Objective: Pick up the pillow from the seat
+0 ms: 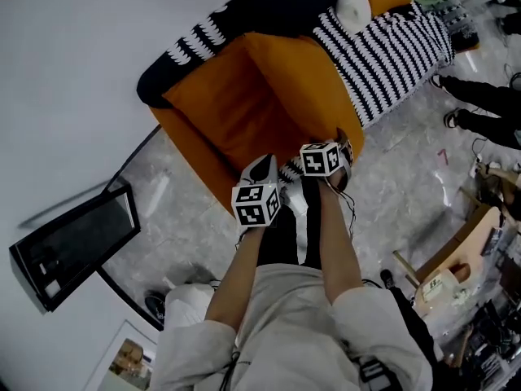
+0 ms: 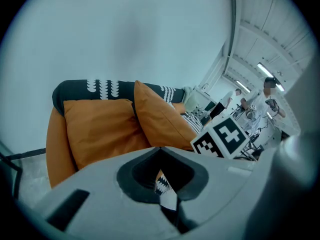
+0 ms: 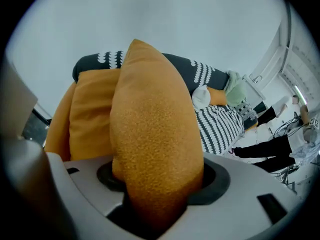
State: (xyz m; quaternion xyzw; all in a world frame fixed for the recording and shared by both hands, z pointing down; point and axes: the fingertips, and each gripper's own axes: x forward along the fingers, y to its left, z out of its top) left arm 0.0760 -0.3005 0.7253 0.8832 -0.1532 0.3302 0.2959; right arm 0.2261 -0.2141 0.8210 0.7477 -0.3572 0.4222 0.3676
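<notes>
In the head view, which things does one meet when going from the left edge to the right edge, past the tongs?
black-framed panel → orange armchair → striped throw → person's dark trouser legs

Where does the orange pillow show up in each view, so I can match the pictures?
Head view: the orange pillow stands on edge, upper centre, just beyond the right tongs.
Left gripper view: centre, beside the back cushion.
Right gripper view: it fills the centre, gripped between the right tongs.
Shared landmark: the black throw with white pattern behind the pillow.
</notes>
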